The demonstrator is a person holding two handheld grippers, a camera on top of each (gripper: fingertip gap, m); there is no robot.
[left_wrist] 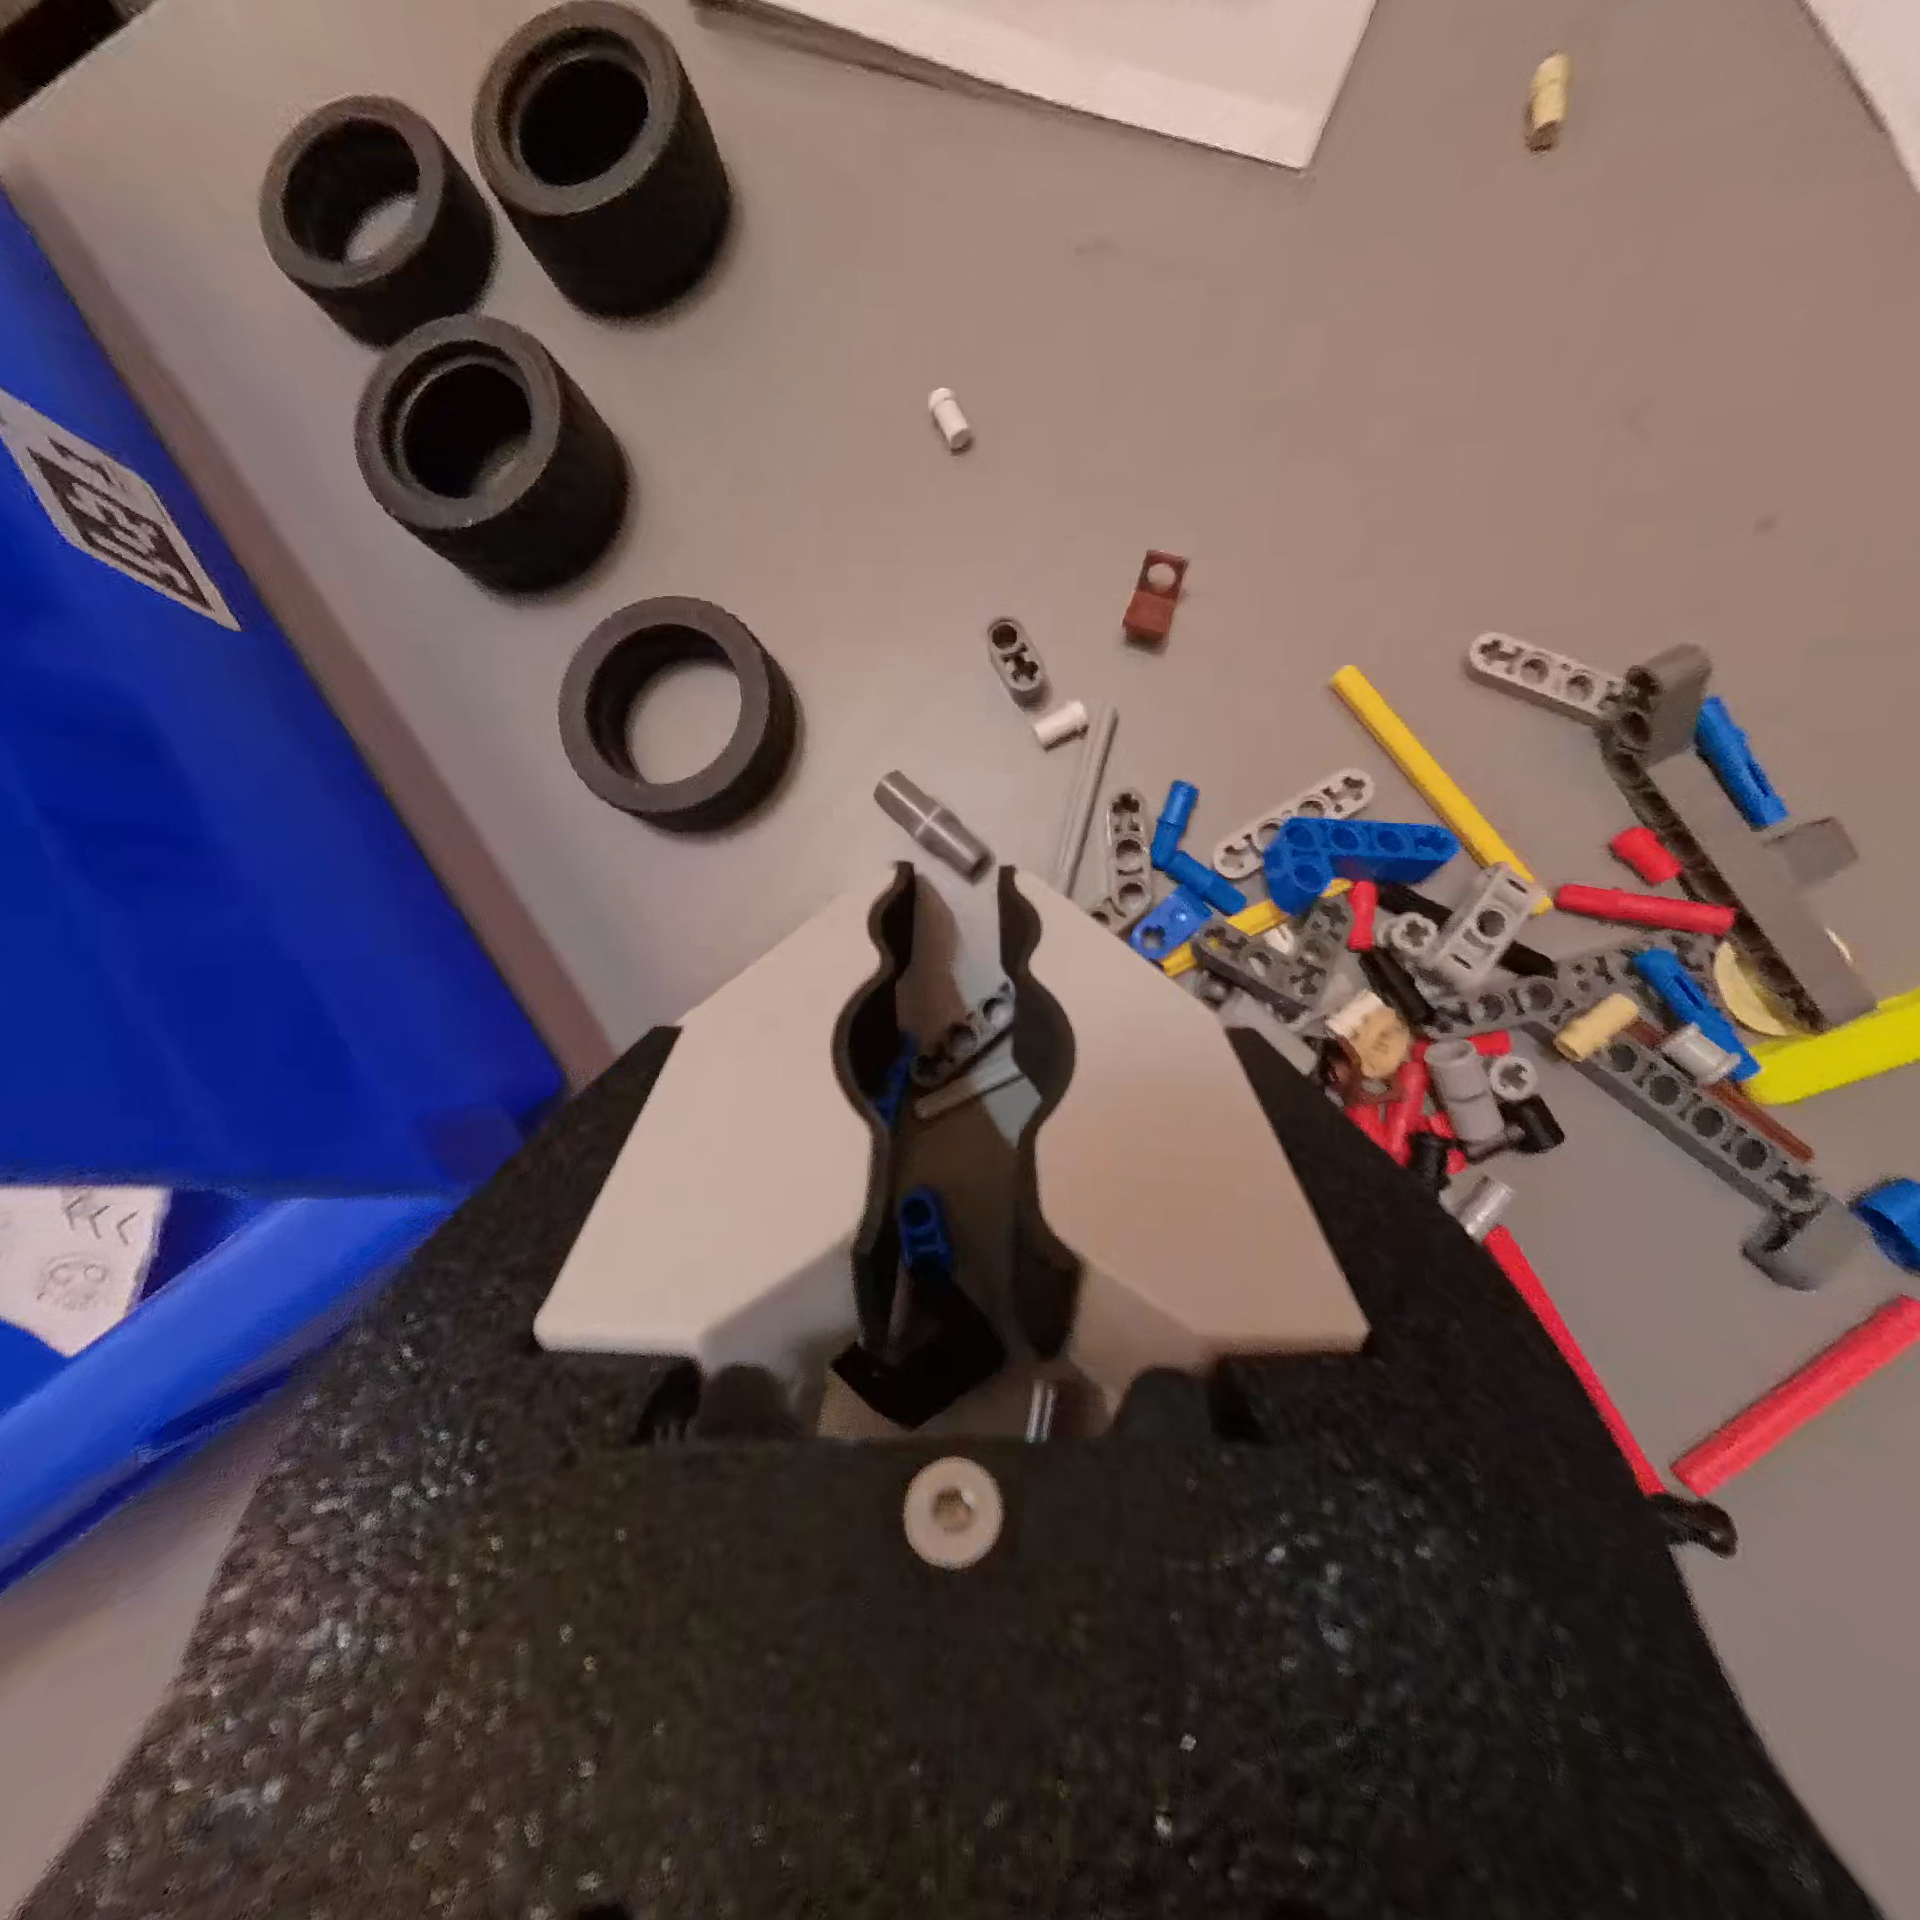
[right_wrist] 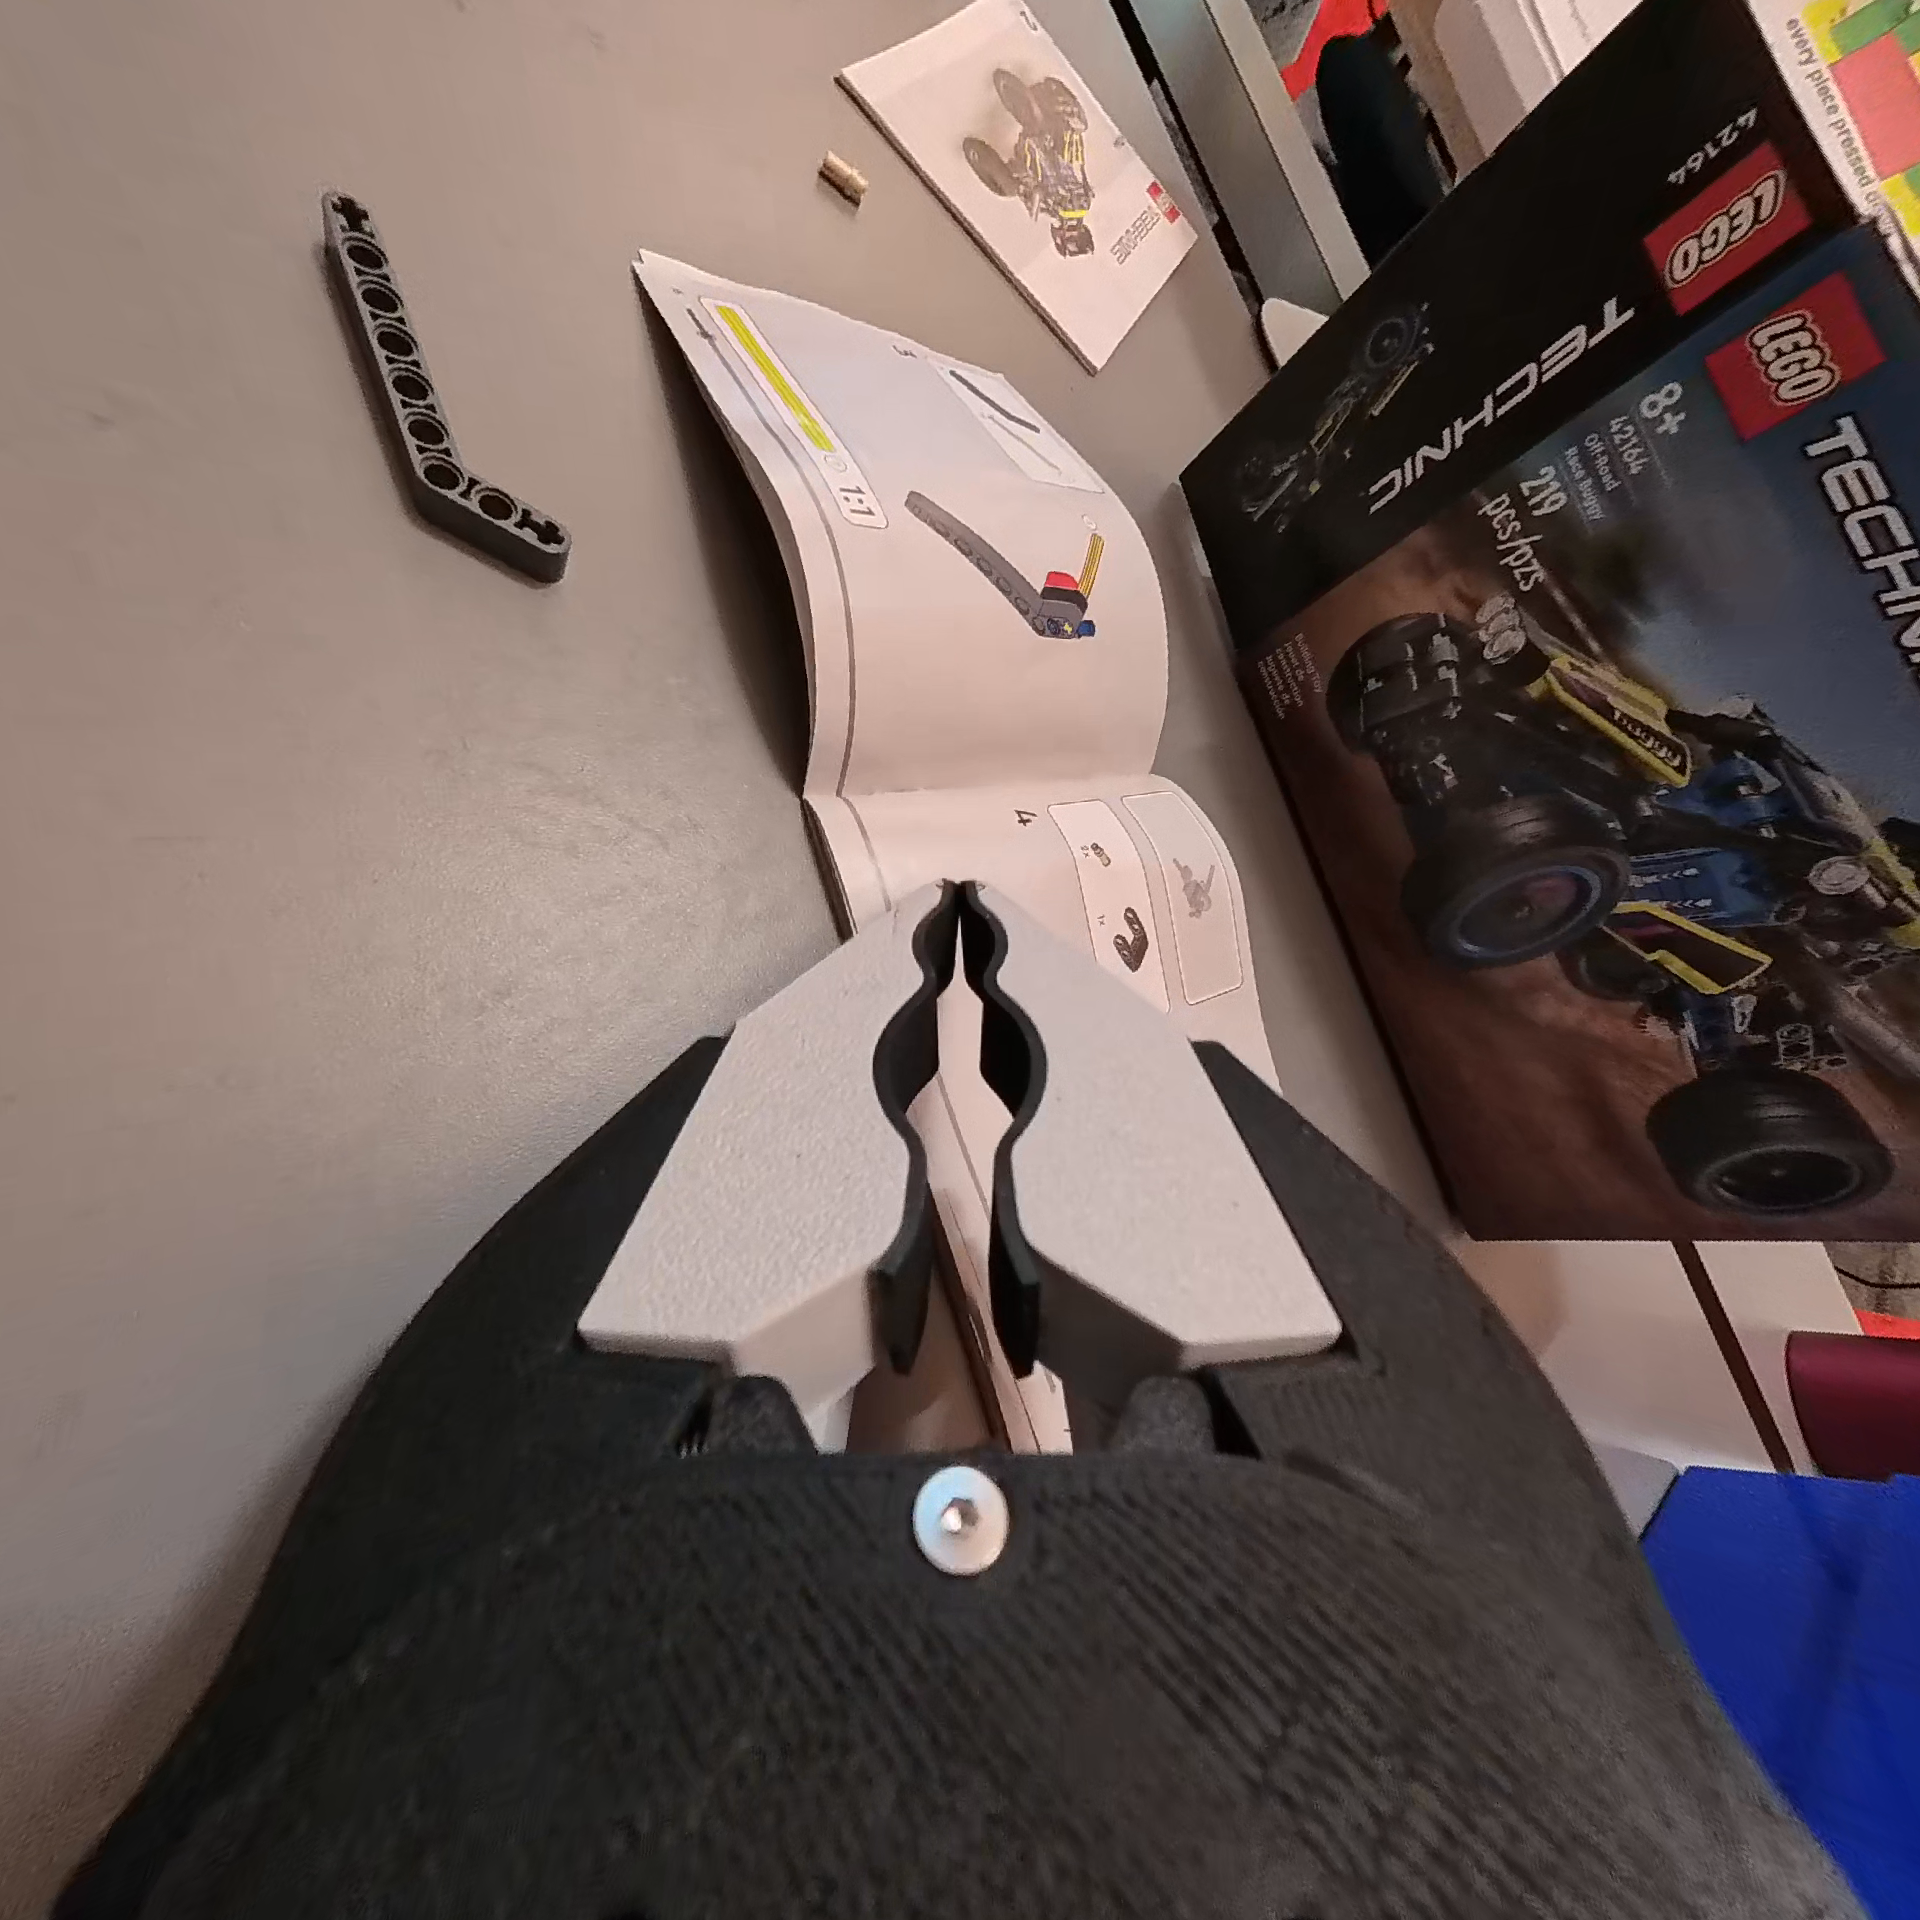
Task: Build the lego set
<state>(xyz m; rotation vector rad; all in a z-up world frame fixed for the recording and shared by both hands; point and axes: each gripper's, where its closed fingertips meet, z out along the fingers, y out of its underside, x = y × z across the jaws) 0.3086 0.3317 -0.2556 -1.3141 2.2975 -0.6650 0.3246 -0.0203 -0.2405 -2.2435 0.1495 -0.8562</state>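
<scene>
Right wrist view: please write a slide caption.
Shut right gripper above the open instruction booklet, bent grey beam lying apart.

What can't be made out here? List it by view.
Left wrist view: whether the left gripper grips the dark beam and blue pin seen in its finger gap; lower pieces of the parts pile, buried; blue bin, cut by the edge.
Right wrist view: booklet lower page, behind the right gripper.
</scene>
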